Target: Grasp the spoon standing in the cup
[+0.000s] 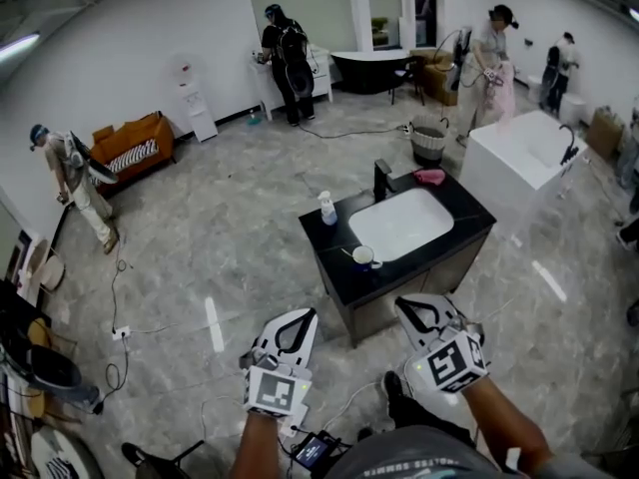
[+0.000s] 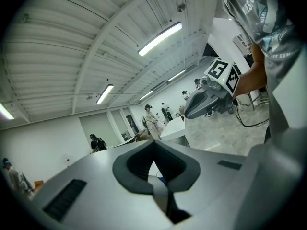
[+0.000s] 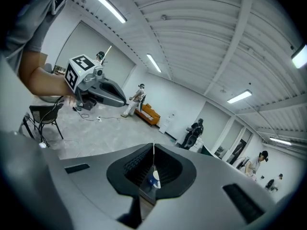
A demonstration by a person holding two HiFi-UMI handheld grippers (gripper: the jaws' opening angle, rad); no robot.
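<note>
A white cup (image 1: 366, 257) stands on the black sink counter (image 1: 464, 213), just left of the white basin (image 1: 401, 223). A spoon (image 1: 349, 253) leans out of the cup to the left. Both grippers are held well short of the counter, over the floor. My left gripper (image 1: 309, 313) is shut and holds nothing, its tips meeting in the left gripper view (image 2: 153, 144). My right gripper (image 1: 403, 303) is shut and holds nothing too (image 3: 153, 147). Through the hollow behind the right jaws a bit of the white cup (image 3: 153, 178) shows.
On the counter stand a spray bottle (image 1: 326, 208), a black faucet (image 1: 382, 180) and a pink cloth (image 1: 430, 177). A white bathtub (image 1: 519, 153) and a basket (image 1: 428, 140) stand behind. Cables (image 1: 120, 307) cross the floor. Several people work around the room.
</note>
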